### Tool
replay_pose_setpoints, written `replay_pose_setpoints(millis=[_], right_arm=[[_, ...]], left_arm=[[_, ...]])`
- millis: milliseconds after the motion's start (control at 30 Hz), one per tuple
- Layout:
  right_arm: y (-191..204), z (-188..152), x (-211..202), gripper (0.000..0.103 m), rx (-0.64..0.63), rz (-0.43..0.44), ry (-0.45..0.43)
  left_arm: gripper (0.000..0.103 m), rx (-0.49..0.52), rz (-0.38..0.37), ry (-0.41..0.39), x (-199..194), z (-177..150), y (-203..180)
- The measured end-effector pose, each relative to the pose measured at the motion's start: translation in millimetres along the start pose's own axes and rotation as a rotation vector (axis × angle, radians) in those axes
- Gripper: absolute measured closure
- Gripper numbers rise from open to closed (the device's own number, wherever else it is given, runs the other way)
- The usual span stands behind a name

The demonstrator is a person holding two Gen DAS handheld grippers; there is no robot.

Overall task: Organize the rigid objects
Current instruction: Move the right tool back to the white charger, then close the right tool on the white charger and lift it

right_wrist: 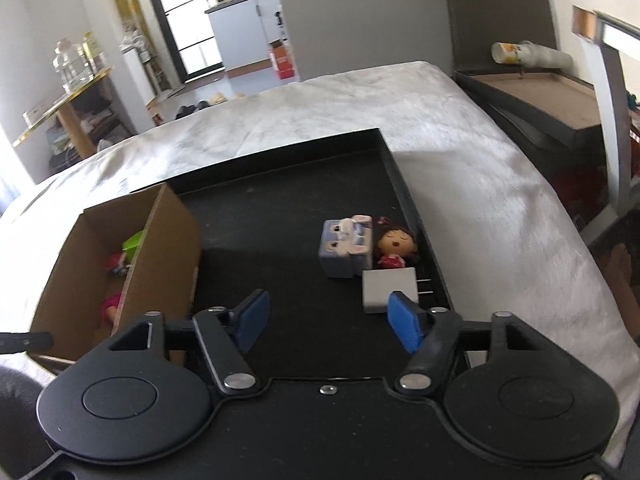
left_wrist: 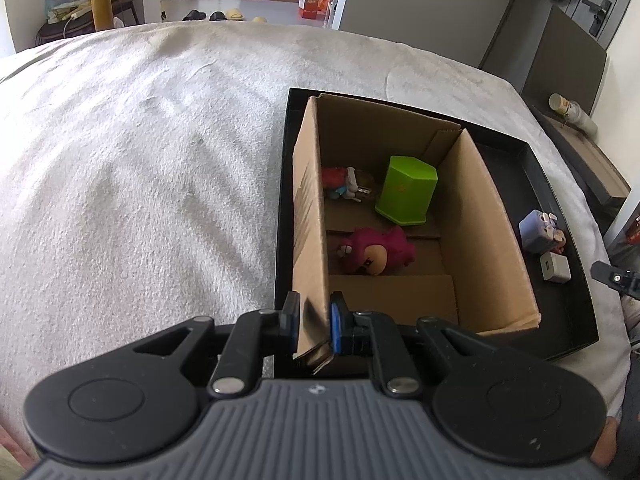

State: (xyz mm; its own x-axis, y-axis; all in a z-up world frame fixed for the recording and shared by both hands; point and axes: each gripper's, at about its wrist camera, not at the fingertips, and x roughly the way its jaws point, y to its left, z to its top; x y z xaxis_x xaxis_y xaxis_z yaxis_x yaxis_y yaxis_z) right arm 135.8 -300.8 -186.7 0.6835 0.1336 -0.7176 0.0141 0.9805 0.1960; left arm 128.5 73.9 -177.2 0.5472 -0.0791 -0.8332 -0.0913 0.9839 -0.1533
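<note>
- Nearest the left wrist camera, the left gripper (left_wrist: 314, 326) is clenching the near wall of the cardboard box (left_wrist: 308, 216), one blue pad on the inside face and one on the outside, so it seems to be steadying the box for loading.
- Inside that box a green container (left_wrist: 407, 191), a pink plush figure (left_wrist: 376, 250) and a small red toy (left_wrist: 340, 184) are lying on the bottom.
- Sitting inside a shallow black tray (right_wrist: 408, 200), the box is resting on a white blanket (left_wrist: 140, 160).
- Pointing down over the tray's open floor, the right gripper (right_wrist: 326, 320) is standing released with nothing between its pads; its right pad is overlapping the near edge of a white charger (right_wrist: 384, 288) in the picture.
- Just beyond the charger, a pale blue cube toy (right_wrist: 346, 248) and a small doll (right_wrist: 394, 246) are crowding together against the tray's right wall.
- Judging from this, the step in hand is picking up the charger, since it is lying closest.
- For a clean grip the jaws should be straddling the charger's flat sides, staying clear of the prongs pointing toward the tray wall.
- Care is needed so the far pad is not nudging the cube toy while descending.
- Holding the box wall firmly should be keeping the opening steady for the drop.
</note>
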Motion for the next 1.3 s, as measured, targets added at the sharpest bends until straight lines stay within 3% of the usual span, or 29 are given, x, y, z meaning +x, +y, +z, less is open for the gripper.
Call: replay_pose_setpoints(millis=[267,600,1000,1067,1133,1300], right_arm=[[-13,-5,27,0.042,0.071,-0.062,-0.040],[-7,-10,53,0.042,-0.026,-0.148,-0.073],[-18,-15,80,0.042,-0.003,-0.177,0.010],[-19,-16,83,0.046,0.000,-0.168,0.023],[-19,-18,86,0.057,-0.009,-0.174,0.034],[-16,-21,82,0.058,-0.007,-0.155,0.048]], left_arm=[[0.089,0.007,0.007,0.015,3,1,-2],[0.089,-0.001,0.015,0.026,6,3,-2],[0.089,-0.006,0.007,0.041,10,4,-1],[0.089,-0.007,0.006,0.043,10,4,-1],[0.089,-0.009,0.004,0.044,10,4,-1],[0.089,-0.009,0.002,0.042,10,4,0]])
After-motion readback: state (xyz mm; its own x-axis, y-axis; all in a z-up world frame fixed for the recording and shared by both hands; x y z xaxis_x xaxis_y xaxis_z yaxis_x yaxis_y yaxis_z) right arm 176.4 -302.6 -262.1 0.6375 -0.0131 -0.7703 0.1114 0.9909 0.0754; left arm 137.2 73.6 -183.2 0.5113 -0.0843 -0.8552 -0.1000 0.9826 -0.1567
